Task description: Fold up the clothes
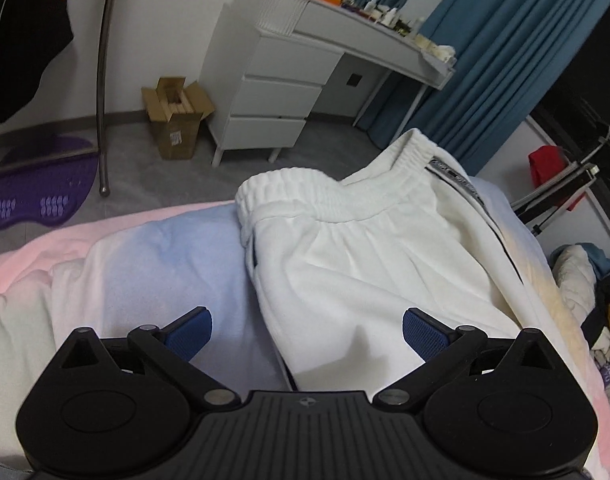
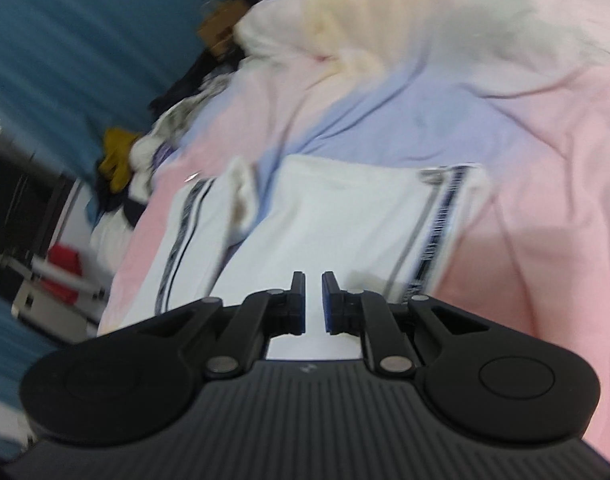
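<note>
White track trousers (image 1: 369, 248) with dark side stripes lie on a pastel pink, blue and white bedspread (image 1: 153, 248), elastic waistband toward the bed's far edge. My left gripper (image 1: 307, 330) is open and empty, hovering just above the trousers' left edge. In the blurred right wrist view the two trouser legs (image 2: 345, 216) run away from me, stripes at the outer sides. My right gripper (image 2: 313, 300) sits low over the nearer leg, its jaws nearly together with a narrow gap, holding nothing.
A white dresser and desk (image 1: 281, 92) stand past the bed, with a cardboard box (image 1: 177, 116), a purple mat (image 1: 41, 196) and a metal clothes rack (image 1: 103, 80). Blue curtains (image 1: 505, 52) hang behind. A pile of mixed clothes (image 2: 145, 148) lies on the bed.
</note>
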Action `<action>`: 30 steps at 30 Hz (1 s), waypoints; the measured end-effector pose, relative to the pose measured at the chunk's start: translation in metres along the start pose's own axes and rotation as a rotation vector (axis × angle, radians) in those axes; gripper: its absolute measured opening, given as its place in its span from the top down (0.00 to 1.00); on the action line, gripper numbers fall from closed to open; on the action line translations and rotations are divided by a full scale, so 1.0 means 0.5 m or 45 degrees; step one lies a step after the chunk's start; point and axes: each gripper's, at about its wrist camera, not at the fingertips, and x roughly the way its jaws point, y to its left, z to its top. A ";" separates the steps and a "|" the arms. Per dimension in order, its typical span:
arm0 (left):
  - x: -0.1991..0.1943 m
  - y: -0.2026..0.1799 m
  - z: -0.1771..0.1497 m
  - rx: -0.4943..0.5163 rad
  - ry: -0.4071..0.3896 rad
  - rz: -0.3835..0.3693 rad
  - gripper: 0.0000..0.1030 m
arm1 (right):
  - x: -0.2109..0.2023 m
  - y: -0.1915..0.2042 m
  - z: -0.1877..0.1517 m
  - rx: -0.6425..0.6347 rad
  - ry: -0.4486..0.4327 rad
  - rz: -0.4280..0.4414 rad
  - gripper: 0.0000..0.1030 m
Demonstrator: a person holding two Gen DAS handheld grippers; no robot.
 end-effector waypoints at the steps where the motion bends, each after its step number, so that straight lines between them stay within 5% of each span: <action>1: 0.006 0.007 0.004 -0.021 0.018 -0.006 0.00 | -0.005 -0.010 0.001 0.038 -0.022 -0.022 0.87; 4: 0.036 0.033 0.023 -0.100 0.139 -0.084 0.00 | -0.018 -0.045 0.006 0.170 -0.072 -0.058 0.81; 6: 0.066 0.053 0.034 -0.151 0.252 -0.156 0.00 | -0.004 -0.053 0.004 0.214 -0.050 -0.064 0.51; 8: 0.085 0.069 0.039 -0.183 0.302 -0.154 0.00 | 0.010 -0.062 0.001 0.258 -0.028 -0.070 0.35; 20: 0.120 0.050 0.044 -0.126 0.380 -0.163 0.00 | 0.107 -0.081 -0.005 0.414 0.039 -0.126 0.34; 30: 0.119 0.097 0.068 -0.229 0.361 -0.398 0.01 | 0.125 -0.046 0.032 0.396 0.054 0.260 0.33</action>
